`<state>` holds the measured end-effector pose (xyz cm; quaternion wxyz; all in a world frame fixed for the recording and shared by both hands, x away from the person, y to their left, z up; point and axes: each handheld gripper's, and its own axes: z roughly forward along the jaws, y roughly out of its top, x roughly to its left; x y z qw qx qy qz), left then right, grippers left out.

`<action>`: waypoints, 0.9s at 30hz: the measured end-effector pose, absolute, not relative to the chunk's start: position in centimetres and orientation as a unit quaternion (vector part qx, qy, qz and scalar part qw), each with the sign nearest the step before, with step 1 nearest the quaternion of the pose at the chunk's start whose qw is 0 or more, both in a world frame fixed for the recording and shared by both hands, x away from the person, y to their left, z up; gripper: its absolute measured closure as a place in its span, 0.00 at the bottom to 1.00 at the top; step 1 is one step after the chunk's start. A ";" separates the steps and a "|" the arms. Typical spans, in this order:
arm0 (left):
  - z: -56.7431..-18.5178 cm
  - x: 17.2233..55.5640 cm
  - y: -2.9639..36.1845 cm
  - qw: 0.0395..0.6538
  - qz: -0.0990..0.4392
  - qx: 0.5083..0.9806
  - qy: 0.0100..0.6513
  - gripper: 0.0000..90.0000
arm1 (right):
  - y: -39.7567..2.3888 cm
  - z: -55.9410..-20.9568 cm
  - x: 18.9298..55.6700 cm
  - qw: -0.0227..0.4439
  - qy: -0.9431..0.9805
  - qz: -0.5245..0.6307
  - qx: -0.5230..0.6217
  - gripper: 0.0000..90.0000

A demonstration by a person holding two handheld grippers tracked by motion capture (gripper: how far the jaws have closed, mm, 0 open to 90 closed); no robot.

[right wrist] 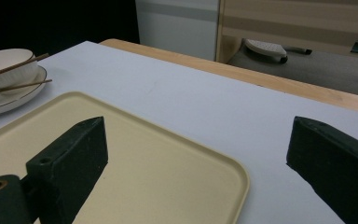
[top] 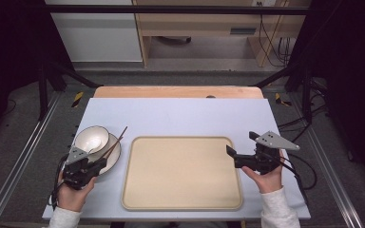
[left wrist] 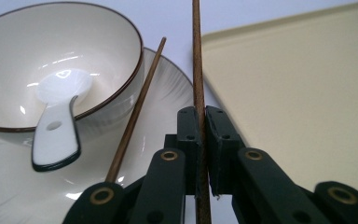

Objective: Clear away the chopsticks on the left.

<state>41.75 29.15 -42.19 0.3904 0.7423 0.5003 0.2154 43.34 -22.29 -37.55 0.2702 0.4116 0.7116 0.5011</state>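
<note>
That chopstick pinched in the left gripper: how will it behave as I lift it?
Probably stiff: the held chopstick runs straight. It looks thin and light, and the left gripper clamps it near one end, so the long free part may pivot or slip. The second chopstick, resting on the plate, might roll if nudged.

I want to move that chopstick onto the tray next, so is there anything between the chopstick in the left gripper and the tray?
Nothing visible. The left gripper is shut on one chopstick beside the plate, and the tray lies bare next to it. The second chopstick rests on the plate's far side from the tray.
</note>
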 end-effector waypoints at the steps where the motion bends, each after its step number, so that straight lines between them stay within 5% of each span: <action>1: -42.0 41.4 28.7 0.391 0.223 0.738 0.503 0.94 | -22.3 -37.5 43.3 0.272 0.712 0.500 0.412 0.06; 27: -40.8 39.8 22.5 0.425 0.268 0.680 0.534 0.94 | -22.7 -37.1 43.0 0.277 0.701 0.509 0.416 0.06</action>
